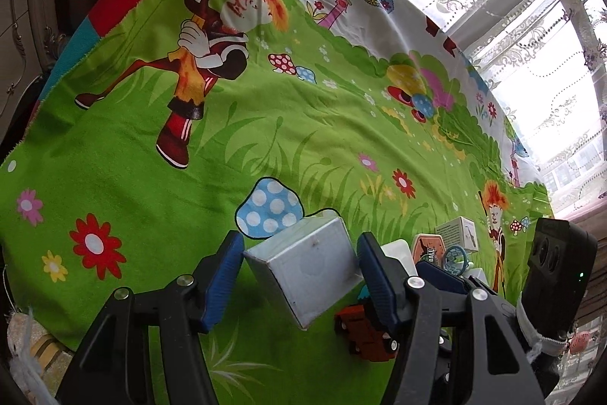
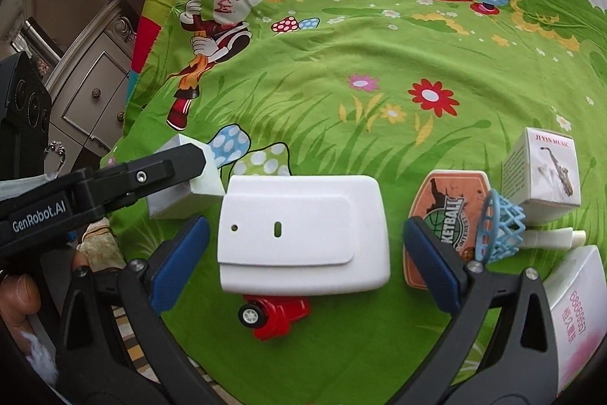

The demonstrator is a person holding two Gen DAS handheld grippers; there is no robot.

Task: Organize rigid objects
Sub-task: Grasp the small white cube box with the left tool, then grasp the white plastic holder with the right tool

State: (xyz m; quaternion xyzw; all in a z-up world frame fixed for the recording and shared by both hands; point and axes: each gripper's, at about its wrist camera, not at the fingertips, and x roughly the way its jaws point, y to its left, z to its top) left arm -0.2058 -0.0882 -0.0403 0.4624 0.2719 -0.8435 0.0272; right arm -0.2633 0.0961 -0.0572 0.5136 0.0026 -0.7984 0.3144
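Left gripper (image 1: pixel 301 276) clamps 1 small white box (image 1: pixel 307 272), light, stiff card; flat sides suit it. Right gripper (image 2: pixel 303 249) gapes around white plastic case (image 2: pixel 303 234), smooth, at 12 o'clock.

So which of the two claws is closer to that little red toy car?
Right. The right gripper hangs just above the red toy car, straddling a white box; the left gripper grips a white cube off to one side.

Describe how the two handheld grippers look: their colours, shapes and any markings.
Both grippers are black plastic with angular, triangular arms joined by silver rivets. The left gripper and the right gripper each carry two fingers with ribbed blue pads. Seen from the right wrist view, the left one bears white "GenRobot.AI" lettering. A black camera housing with round lenses sits on the right one.
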